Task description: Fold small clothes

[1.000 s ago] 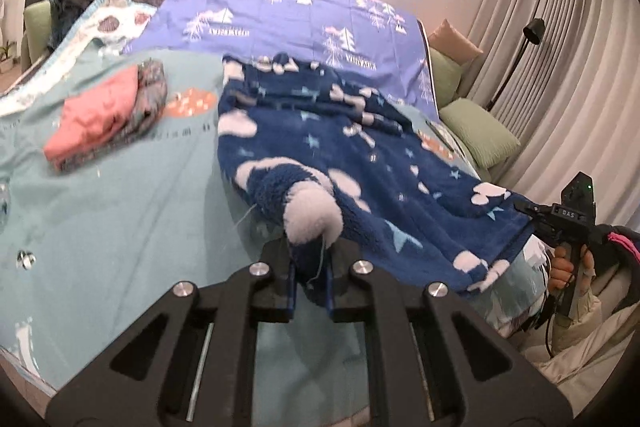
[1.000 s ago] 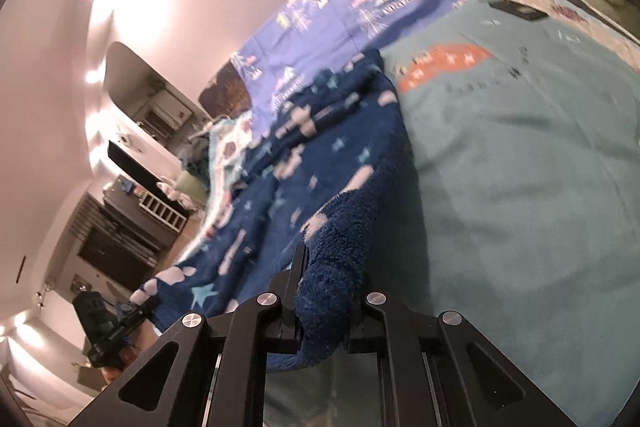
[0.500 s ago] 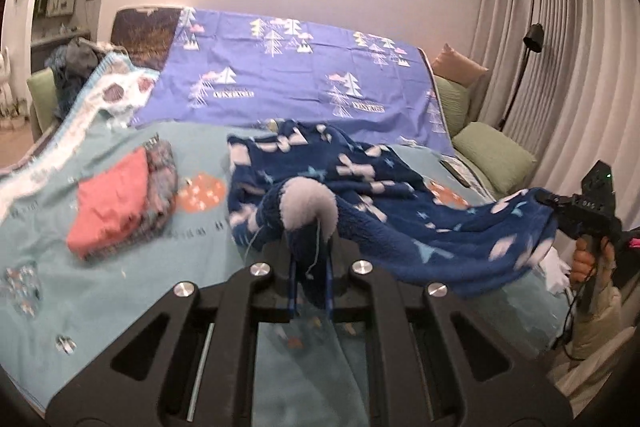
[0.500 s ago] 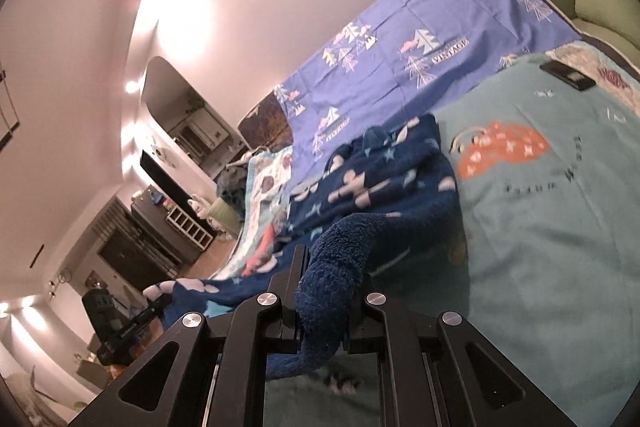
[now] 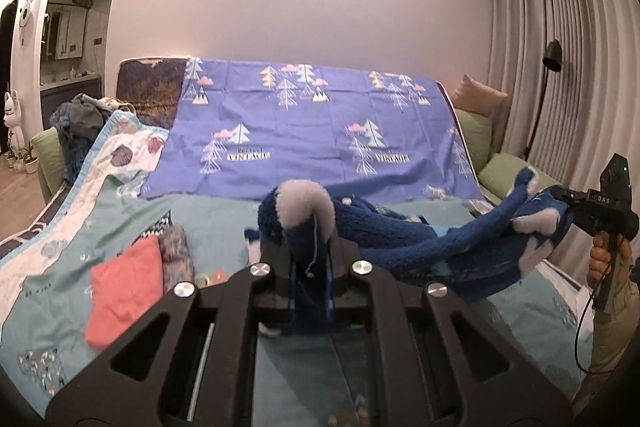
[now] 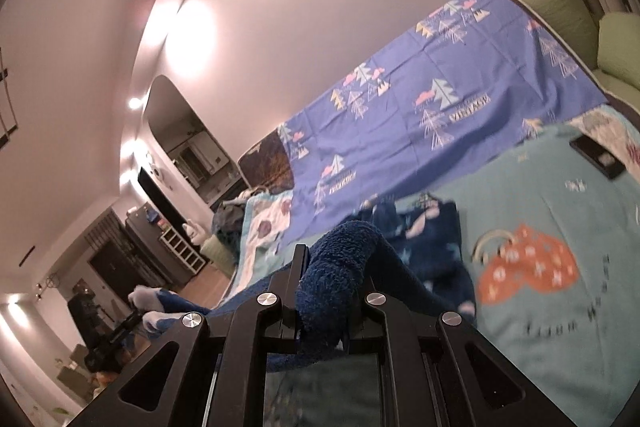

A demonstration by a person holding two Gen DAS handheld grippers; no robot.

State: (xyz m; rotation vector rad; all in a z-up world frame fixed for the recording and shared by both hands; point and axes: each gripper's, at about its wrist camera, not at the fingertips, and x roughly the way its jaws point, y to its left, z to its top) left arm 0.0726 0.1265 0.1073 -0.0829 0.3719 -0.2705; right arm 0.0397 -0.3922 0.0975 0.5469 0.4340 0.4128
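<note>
Warm ceiling lights glare on a plain pale wall above a bed (image 5: 224, 227) spread with a teal printed cover. Against the far wall leans a purple sheet (image 5: 304, 131) patterned with little trees and the word "VINTAGE", readable twice. Pleated curtains (image 5: 560, 47) hang at the right, with a black floor lamp (image 5: 554, 57) and green cushions (image 5: 500, 167) in front of them. An arched doorway opens at the far left. On the bed's left side lies a folded coral garment (image 5: 124, 291) touching a folded patterned one (image 5: 176, 255). A dark phone (image 6: 598, 157) rests on the cover at the right.

The left gripper (image 5: 310, 271) has its fingers closed on one edge of a fuzzy navy garment (image 5: 420, 243) with white patches. The right gripper (image 6: 328, 311) pinches another edge; "DAS" is printed on its body in the left view. The garment hangs stretched between them, lifted above the bed, its far part trailing onto the cover.
</note>
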